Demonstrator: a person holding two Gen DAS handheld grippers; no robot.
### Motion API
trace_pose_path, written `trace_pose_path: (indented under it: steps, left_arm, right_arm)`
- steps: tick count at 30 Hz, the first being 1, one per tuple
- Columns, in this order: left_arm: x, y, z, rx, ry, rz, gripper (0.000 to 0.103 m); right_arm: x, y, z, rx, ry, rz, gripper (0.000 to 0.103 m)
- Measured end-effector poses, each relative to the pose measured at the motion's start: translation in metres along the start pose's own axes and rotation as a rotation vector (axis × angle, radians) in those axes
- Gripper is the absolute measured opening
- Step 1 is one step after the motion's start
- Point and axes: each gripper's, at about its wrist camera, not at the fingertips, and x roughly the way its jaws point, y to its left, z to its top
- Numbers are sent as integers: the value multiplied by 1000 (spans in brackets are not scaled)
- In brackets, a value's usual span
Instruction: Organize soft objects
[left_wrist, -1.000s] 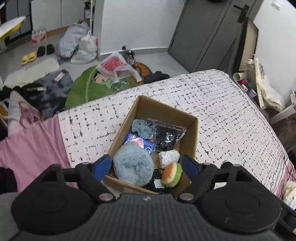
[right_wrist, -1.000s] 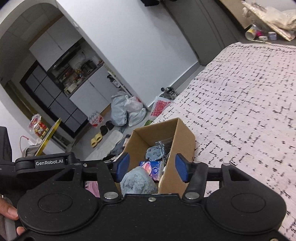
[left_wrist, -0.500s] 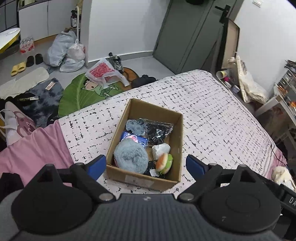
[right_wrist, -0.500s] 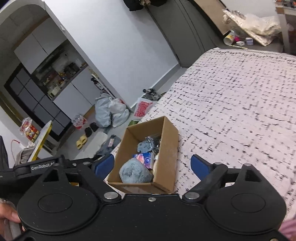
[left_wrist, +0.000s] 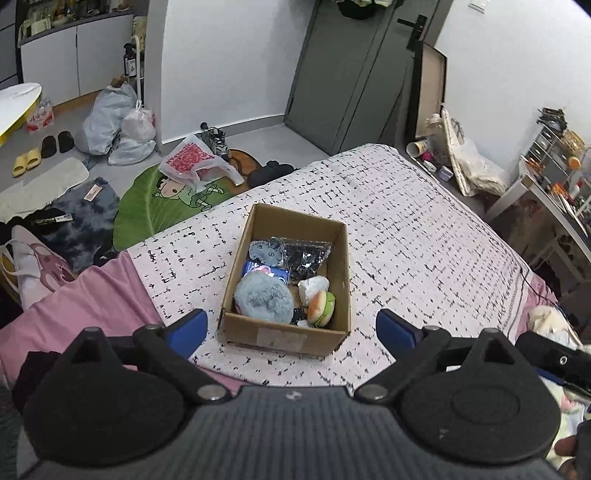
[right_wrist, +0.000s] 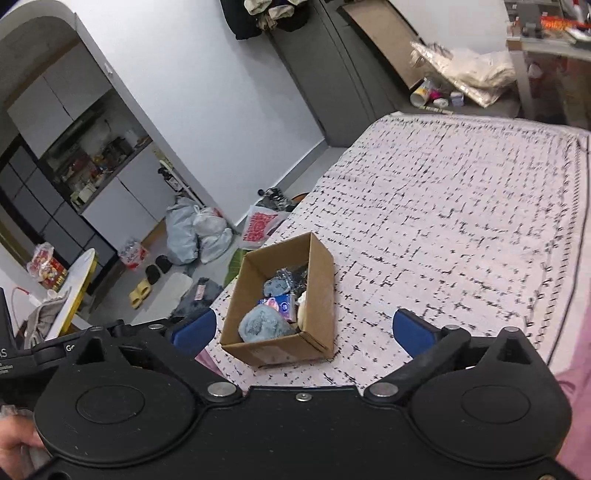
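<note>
A cardboard box (left_wrist: 341, 258) sits on the checked bedspread (left_wrist: 424, 236); it also shows in the right wrist view (right_wrist: 321, 280). Inside lie a fluffy blue-grey plush (left_wrist: 264, 301), a burger plush (left_wrist: 322, 308), a white soft lump (left_wrist: 313, 286), a blue packet (left_wrist: 266, 273), a small grey plush (left_wrist: 265, 249) and a dark shiny bag (left_wrist: 304, 254). My left gripper (left_wrist: 291, 328) is open and empty, held above and short of the box. My right gripper (right_wrist: 303, 330) is open and empty, also back from the box (right_wrist: 277, 347).
The bed's near edge has a pink sheet (left_wrist: 74, 306). The floor beyond holds plastic bags (left_wrist: 118, 122), a green leaf mat (left_wrist: 159, 203), slippers (left_wrist: 26, 160) and a dark rug (left_wrist: 81, 210). A cluttered shelf (left_wrist: 554, 177) stands at right.
Both grippers pulled up and back from the box, which now looks smaller and farther. Both sets of jaws opened wider. The box contents have not moved.
</note>
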Motion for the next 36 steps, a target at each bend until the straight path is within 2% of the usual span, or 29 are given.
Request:
trace_pose_path:
  steps: [6,22,30,36]
  left_arm:
    - [-24,-1,-12,44,-21,-24,99]
    - [-78,0,-29,126,-92,-44,99]
    - [-94,0,-40,157,-112,-34,99]
    - [-104,2,-47,176,-121,-40,99]
  right_arm:
    - [-28,22,-7,-64,-50,-29,103]
    - [-73,43,-35,-96,-118,-127,103]
    - [-84,50,-51,-106,-136,-152,103]
    - [-84,54,-54,-109,-111,-176,103]
